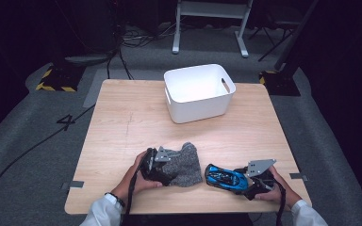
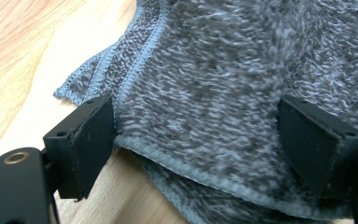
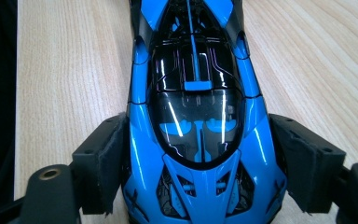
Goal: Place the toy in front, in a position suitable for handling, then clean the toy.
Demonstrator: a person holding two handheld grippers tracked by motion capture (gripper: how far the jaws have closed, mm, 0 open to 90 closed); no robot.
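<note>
A grey knitted cloth (image 1: 187, 164) lies folded on the wooden table (image 1: 132, 117) near its front edge. My left gripper (image 1: 168, 168) rests low at the cloth's left side. In the left gripper view its jaws stand wide apart over the cloth (image 2: 223, 79), the left pad (image 2: 91, 140) at a folded hem and the cloth flat between them; the left gripper (image 2: 200, 140) is open. A blue and black toy car (image 1: 222, 176) sits to the right of the cloth. My right gripper (image 1: 240, 181) is shut on the car (image 3: 196, 107), one pad on each flank.
A white plastic bin (image 1: 198, 112) with handle slots stands at the back middle of the table. Beyond the table are grey floor, cables and a metal frame. The person's hands come in at the front edge.
</note>
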